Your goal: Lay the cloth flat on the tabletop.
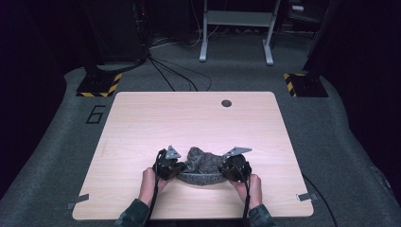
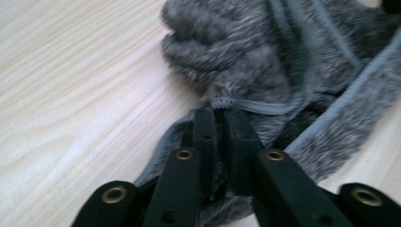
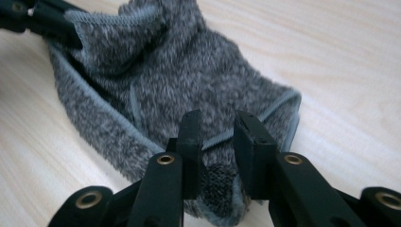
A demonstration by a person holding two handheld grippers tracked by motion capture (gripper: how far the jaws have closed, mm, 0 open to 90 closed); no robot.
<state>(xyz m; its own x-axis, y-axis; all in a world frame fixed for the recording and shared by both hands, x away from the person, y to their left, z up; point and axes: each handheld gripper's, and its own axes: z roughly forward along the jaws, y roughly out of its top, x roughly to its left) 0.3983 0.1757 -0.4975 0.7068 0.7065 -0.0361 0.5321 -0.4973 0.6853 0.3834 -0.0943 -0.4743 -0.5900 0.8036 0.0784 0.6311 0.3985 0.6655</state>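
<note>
grey garment (image 1: 203,166), left claw (image 2: 218,113) pinching hem

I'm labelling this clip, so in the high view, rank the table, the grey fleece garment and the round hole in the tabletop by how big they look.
1. Table, by far the largest.
2. Grey fleece garment.
3. Round hole, the smallest.

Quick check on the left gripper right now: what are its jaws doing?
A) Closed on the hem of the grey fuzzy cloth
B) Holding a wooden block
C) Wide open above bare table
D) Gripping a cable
A: in the left gripper view, the left gripper has its jaws pressed together on the stitched hem of the grey fuzzy cloth.
</note>
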